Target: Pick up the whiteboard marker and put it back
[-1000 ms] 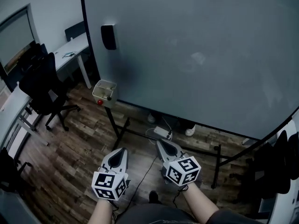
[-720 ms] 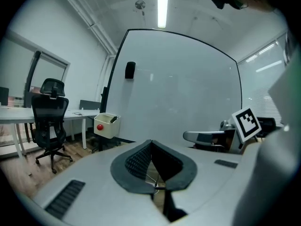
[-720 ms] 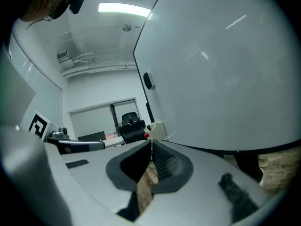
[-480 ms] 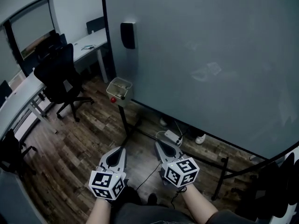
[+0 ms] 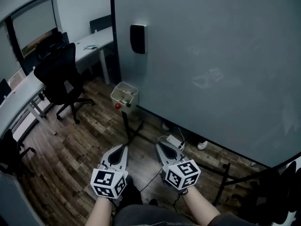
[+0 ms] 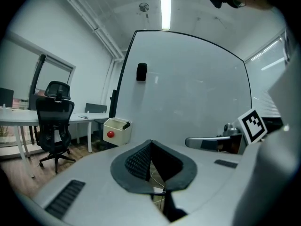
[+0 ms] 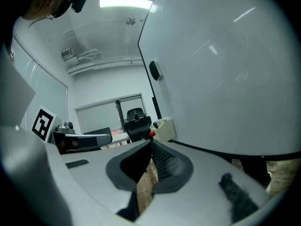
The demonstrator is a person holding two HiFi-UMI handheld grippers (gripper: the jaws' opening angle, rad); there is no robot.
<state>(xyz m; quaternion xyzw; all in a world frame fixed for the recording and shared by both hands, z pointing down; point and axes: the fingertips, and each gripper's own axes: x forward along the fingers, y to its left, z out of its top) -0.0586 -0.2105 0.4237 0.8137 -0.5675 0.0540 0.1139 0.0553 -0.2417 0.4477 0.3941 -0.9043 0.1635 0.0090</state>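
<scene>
Opening a gripper before reaching seems wise: left gripper (image 5: 124, 149) and right gripper (image 5: 161, 142), both closed on nothing, hang well apart from the whiteboard marker (image 6: 126, 125) in the cream box (image 5: 124, 95) at the far left foot of the whiteboard (image 5: 211, 55).

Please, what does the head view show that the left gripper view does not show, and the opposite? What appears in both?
Only the head view shows the white power strip on the floor below the whiteboard. Only the left gripper view shows the ceiling light. Both show the whiteboard, the black object mounted on it, the cream box with its red ball, the black office chair and the right gripper.
</scene>
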